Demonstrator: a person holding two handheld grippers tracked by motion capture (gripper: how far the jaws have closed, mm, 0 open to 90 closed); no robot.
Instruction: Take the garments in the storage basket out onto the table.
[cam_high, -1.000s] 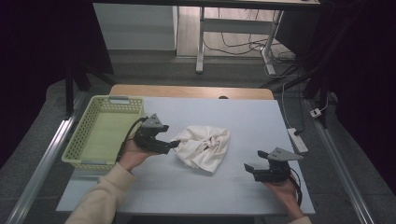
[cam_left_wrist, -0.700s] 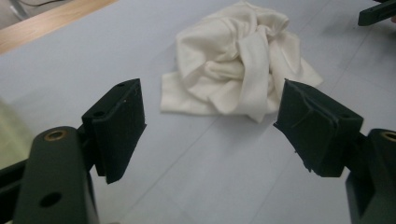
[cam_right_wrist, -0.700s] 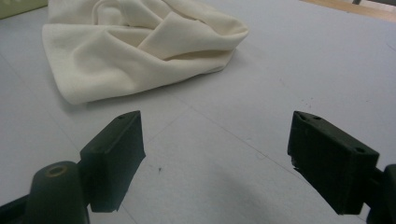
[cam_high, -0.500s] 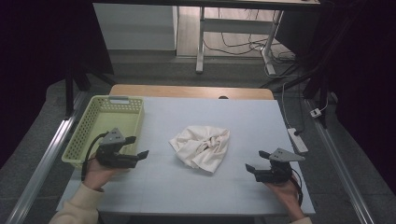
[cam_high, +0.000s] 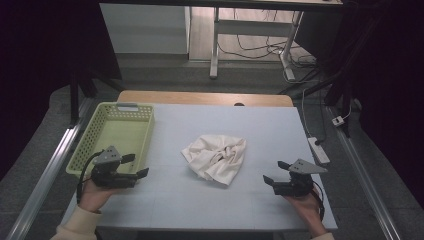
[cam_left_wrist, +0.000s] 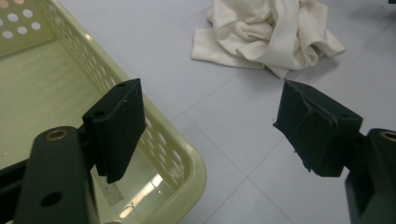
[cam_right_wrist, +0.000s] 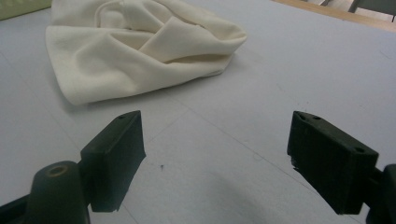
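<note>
The high view is fixed above the person's side of the desk (cam_high: 300, 120), facing forward and down; it takes in the whole top, the floor beyond and both forearms at the bottom edge. The left gripper view rides low and close over the near left corner of the desk, looking along its own jaws across a corner of the green basket (cam_left_wrist: 140, 116) toward the cream cloth (cam_left_wrist: 271, 32). The right gripper view sits just above the desk surface, facing the same cloth (cam_right_wrist: 135, 46) from the opposite side. All three views share the cloth (cam_high: 216, 157); the high view and left gripper view also share the basket (cam_high: 145, 125).
</note>
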